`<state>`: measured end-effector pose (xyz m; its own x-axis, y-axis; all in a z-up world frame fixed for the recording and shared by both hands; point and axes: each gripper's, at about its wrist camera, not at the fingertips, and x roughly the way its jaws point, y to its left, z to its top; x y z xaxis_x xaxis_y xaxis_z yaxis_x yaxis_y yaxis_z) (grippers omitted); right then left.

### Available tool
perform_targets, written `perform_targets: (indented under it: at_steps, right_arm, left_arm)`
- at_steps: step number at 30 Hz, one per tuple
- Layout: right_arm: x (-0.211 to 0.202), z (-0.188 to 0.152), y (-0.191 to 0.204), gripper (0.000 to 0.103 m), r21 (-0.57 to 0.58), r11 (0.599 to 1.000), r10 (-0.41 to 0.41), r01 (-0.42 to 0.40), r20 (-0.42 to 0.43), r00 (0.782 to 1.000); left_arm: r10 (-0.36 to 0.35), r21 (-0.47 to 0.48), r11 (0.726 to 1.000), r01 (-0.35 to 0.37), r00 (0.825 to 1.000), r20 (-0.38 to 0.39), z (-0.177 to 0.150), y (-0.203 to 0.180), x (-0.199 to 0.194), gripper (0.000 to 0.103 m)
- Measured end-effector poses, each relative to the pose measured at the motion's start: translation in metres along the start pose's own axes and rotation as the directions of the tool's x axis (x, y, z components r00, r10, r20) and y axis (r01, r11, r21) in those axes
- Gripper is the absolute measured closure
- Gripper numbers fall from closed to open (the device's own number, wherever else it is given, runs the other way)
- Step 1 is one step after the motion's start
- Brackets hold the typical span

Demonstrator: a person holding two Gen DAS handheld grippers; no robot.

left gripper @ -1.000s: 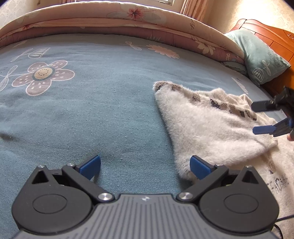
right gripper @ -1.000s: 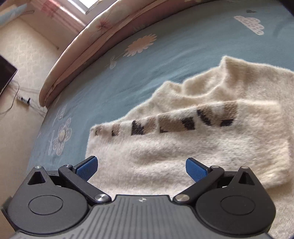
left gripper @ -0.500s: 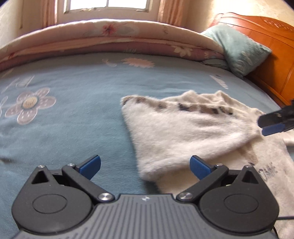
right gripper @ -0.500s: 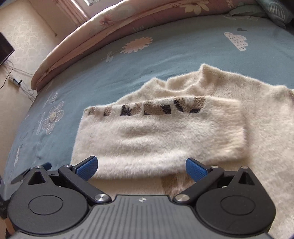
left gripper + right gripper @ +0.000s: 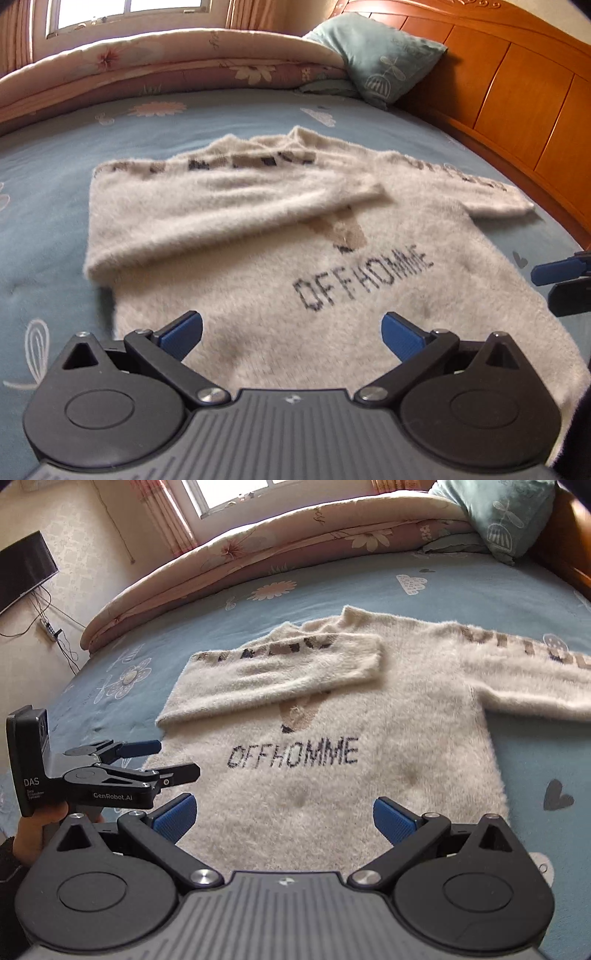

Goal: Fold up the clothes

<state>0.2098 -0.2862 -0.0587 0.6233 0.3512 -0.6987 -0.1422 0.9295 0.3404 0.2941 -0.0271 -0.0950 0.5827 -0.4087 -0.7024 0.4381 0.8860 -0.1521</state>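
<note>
Both grippers, left (image 5: 291,330) & right (image 5: 282,814), spread wide, empty, over near hem of cream sweater (image 5: 332,775) flat on blue bedsheet (image 5: 332,587); one sleeve (image 5: 280,672) folded across chest. Quilt (image 5: 295,531) far, pillow (image 5: 380,59) & headboard (image 5: 517,81) far right.

Your bed (image 5: 221,122) is covered by a blue sheet (image 5: 369,579) printed with flowers, clouds and hearts. A cream fuzzy sweater (image 5: 332,295) lies flat on it, front up, one sleeve (image 5: 221,206) folded across the chest. Along the far edge you have a rolled floral quilt (image 5: 166,62), with a teal pillow (image 5: 380,62) by the wooden headboard (image 5: 517,85).
</note>
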Motion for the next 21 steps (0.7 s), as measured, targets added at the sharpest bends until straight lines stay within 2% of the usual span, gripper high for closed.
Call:
perform_targets:
  at_steps: [2, 4, 8, 10, 17, 21]
  right_arm:
    - [0.011, -0.011, -0.012, 0.000, 0.029, 0.999, 0.019, -0.018, -0.005, 1.000]
    - [0.020, -0.020, -0.023, 0.000, 0.048, 0.999, 0.018, -0.018, 0.007, 1.000]
    - [0.028, -0.033, -0.043, 0.000, 0.104, 0.994, 0.036, -0.041, 0.044, 0.998]
    - [0.034, -0.037, -0.053, 0.000, 0.146, 0.987, 0.061, -0.069, 0.057, 0.996]
    - [0.038, -0.054, -0.067, 0.000, 0.165, 0.974, 0.140, -0.154, 0.091, 0.986]
    - [0.036, -0.062, -0.084, 0.000, 0.249, 0.939, 0.208, -0.239, 0.144, 0.968]
  left_arm:
    - [-0.009, -0.023, 1.000, 0.009, 0.999, -0.032, -0.013, -0.004, 0.003, 0.001]
    - [0.013, -0.031, 0.999, -0.015, 0.998, -0.066, -0.024, -0.005, 0.006, 0.001]
    - [0.069, 0.005, 0.998, -0.069, 0.997, -0.047, -0.046, -0.010, -0.005, 0.001]
    - [0.090, -0.015, 0.996, -0.091, 0.995, -0.035, -0.054, -0.013, -0.011, 0.001]
    - [0.127, -0.040, 0.991, -0.128, 0.992, -0.022, -0.058, -0.016, -0.011, 0.001]
    - [0.151, -0.033, 0.988, -0.152, 0.988, -0.041, -0.056, -0.021, -0.010, 0.001]
